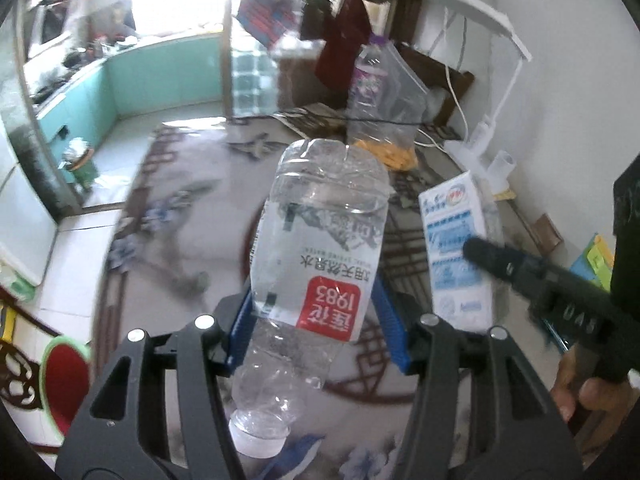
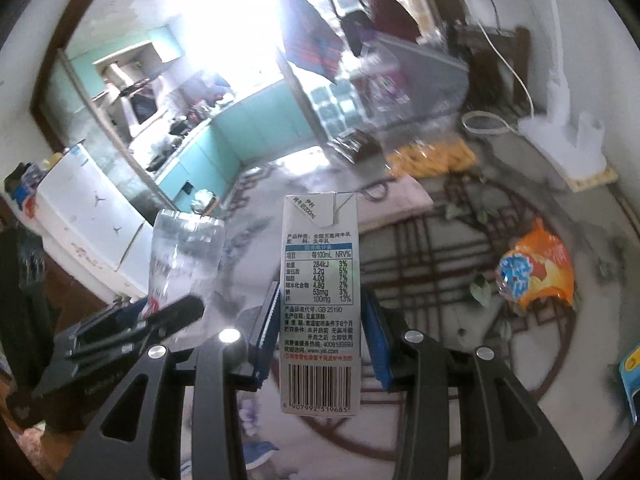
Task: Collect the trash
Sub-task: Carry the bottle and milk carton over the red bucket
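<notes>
The left gripper (image 1: 316, 312) has its blue pads pressed against the sides of a clear plastic water bottle (image 1: 316, 248), which hangs cap-down with a red label reading upside down and its base pointing away over the table. The right gripper (image 2: 318, 336) holds a white milk carton (image 2: 320, 292) upright between narrow jaws, printed nutrition panel and barcode facing the camera. Both pieces of trash are held above a patterned tablecloth (image 1: 176, 216), the carton just to the right of the bottle. A hand (image 1: 580, 392) grips the right tool's handle at the near right edge. Further right on the table lies an orange snack packet (image 2: 536, 272), apart from both grippers. At the far side stands a clear zip bag (image 1: 384, 120) with yellow pieces at its bottom, and to its right a white desk lamp (image 1: 492, 40) beside the wall.
</notes>
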A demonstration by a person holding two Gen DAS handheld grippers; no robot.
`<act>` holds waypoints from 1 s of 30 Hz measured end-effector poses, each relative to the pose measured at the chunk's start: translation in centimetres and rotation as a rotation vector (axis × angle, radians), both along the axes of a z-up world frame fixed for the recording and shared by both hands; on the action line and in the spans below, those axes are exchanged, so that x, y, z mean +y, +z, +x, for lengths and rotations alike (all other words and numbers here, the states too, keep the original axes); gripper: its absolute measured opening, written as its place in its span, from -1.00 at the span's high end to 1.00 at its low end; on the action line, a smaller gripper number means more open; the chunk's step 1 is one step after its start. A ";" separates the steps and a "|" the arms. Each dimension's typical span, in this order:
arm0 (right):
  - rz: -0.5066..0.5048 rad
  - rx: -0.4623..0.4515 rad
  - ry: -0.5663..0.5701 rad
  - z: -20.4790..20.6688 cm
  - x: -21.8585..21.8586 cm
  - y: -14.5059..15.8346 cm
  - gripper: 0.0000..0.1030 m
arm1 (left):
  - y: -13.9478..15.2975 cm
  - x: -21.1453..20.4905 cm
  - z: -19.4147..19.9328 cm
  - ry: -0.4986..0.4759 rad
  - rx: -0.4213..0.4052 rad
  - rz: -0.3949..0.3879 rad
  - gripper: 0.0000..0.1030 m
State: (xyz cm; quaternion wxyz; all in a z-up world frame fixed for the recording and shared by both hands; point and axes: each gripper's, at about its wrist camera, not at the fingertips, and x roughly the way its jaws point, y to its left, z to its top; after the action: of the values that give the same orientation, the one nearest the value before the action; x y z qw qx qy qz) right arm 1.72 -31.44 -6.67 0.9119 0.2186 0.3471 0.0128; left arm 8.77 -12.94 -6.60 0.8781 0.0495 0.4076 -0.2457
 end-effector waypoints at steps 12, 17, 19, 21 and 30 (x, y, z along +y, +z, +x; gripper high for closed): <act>-0.062 -0.106 0.104 -0.5 5.2 4.2 0.26 | 1.8 8.2 -2.5 0.184 -0.044 -0.010 -0.02; -0.067 -0.115 0.149 -0.3 7.4 4.4 0.26 | 1.8 10.3 -3.0 0.227 -0.040 -0.016 -0.02; -0.071 -0.114 0.163 -0.3 8.0 4.3 0.26 | 1.8 10.9 -3.1 0.240 -0.041 -0.019 -0.02; -0.071 -0.114 0.174 -0.3 8.7 4.3 0.26 | 1.8 11.5 -3.2 0.249 -0.043 -0.023 -0.02; -0.087 -0.116 0.188 0.0 11.8 4.5 0.26 | 1.7 14.4 -3.3 0.265 -0.045 -0.040 -0.02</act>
State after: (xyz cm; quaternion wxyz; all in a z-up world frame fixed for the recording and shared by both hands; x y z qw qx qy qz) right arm 1.73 -19.64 -2.15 0.9339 0.1441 0.3128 0.0960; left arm 5.45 1.48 -4.88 0.9125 -0.0167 0.3858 -0.1346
